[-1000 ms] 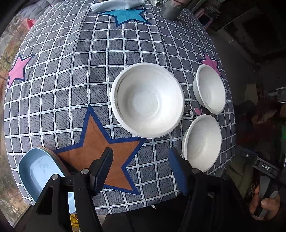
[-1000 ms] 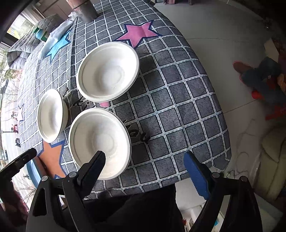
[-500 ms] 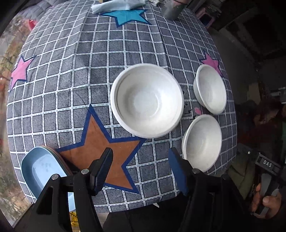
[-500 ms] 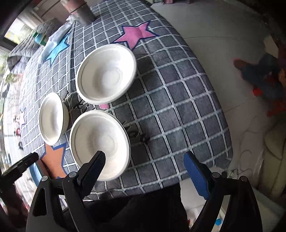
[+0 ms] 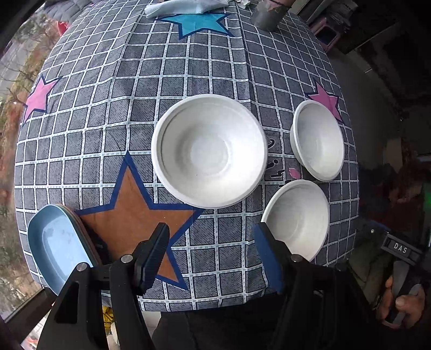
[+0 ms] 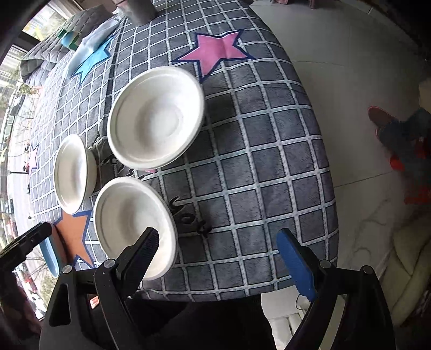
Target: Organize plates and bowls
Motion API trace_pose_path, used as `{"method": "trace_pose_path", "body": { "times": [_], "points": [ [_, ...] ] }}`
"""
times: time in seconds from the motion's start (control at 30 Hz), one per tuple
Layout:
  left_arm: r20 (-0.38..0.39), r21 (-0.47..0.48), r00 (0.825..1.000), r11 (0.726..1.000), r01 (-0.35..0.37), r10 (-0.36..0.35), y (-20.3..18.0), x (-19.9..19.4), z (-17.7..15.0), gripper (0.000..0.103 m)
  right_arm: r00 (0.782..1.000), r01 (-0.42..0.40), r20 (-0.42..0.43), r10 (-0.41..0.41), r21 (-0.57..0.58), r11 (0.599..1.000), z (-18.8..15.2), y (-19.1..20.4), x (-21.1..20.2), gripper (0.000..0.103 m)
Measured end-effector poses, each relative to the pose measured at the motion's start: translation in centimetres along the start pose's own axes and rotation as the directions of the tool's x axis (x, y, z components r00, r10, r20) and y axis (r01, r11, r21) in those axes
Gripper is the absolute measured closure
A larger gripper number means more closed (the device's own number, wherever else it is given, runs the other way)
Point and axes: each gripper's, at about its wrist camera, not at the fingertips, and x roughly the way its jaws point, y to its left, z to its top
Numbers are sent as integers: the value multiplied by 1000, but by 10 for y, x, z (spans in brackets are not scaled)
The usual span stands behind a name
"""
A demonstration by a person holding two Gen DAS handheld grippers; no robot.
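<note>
Three white bowls stand apart on a checked tablecloth with stars. In the left wrist view the middle bowl (image 5: 209,150) is ahead, a far bowl (image 5: 317,140) and a near bowl (image 5: 297,219) lie to the right. A stack of plates with a blue one on top (image 5: 58,242) sits at the near left edge. My left gripper (image 5: 211,246) is open and empty above the orange star. My right gripper (image 6: 218,247) is open and empty, its left finger over the near bowl (image 6: 132,220); the far bowl (image 6: 156,117), middle bowl (image 6: 74,173) and blue plate (image 6: 49,253) show too.
A grey cylinder (image 5: 269,13) and a folded pale blue cloth (image 5: 186,6) lie at the table's far end. The table's near edge (image 6: 242,290) drops to the floor below my right gripper. A person's red shoes (image 6: 388,126) are on the floor at right.
Both grippers have shifted only slightly; the right wrist view has drifted a little. The bowls and plates have not moved.
</note>
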Motion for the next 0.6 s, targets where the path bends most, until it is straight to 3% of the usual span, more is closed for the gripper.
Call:
{"method": "trace_pose_path", "body": {
  "times": [0.27, 0.43, 0.6],
  "points": [
    [1, 116, 999, 992, -48, 48, -33, 3, 2, 30, 1000, -4, 2, 4, -56, 998, 5, 2, -1, 13],
    [-36, 197, 999, 980, -30, 38, -50, 18, -6, 30, 999, -6, -50, 2, -83, 997, 2, 6, 11, 13],
    [-35, 280, 995, 957, -81, 94, -68, 35, -13, 30, 996, 12, -86, -29, -194, 981, -2, 28, 24, 13]
  ]
}}
